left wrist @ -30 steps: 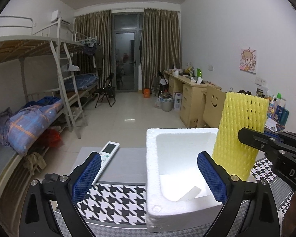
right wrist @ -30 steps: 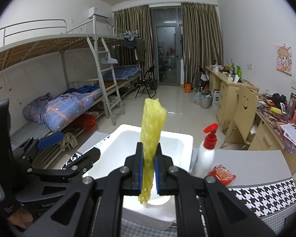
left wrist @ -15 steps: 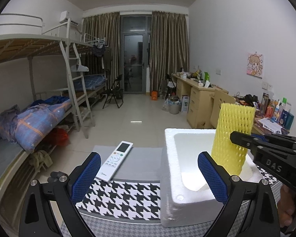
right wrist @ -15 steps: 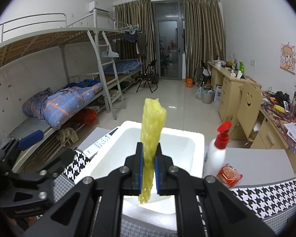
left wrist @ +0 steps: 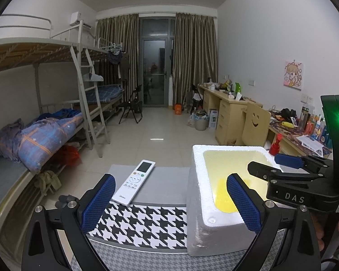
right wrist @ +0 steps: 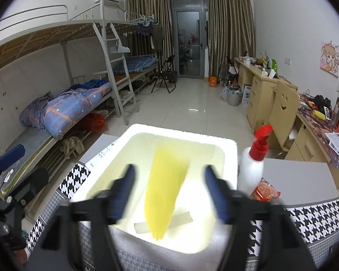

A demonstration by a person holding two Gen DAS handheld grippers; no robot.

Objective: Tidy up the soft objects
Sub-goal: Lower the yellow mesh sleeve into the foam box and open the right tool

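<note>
A white foam box (right wrist: 183,136) stands on the table; it also shows in the left wrist view (left wrist: 197,180). A yellow foam net sleeve (right wrist: 165,189), motion-blurred, is inside the box between my right fingers, touching neither; in the left wrist view it shows as yellow (left wrist: 223,197) at the box bottom. My right gripper (right wrist: 173,194) is open above the box. My left gripper (left wrist: 169,203) is open and empty over the box's left wall and the table. A small white foam strip (right wrist: 183,218) lies in the box.
A white remote (left wrist: 134,181) lies on the grey table left of the box. A white pump bottle with a red top (right wrist: 253,164) and a red packet (right wrist: 265,190) stand right of the box. A houndstooth cloth (left wrist: 144,223) covers the table front. Bunk beds left, desks right.
My right gripper has opened and let go of the yellow net sleeve, which has dropped into the foam box. My left gripper has shifted left, away from the box.
</note>
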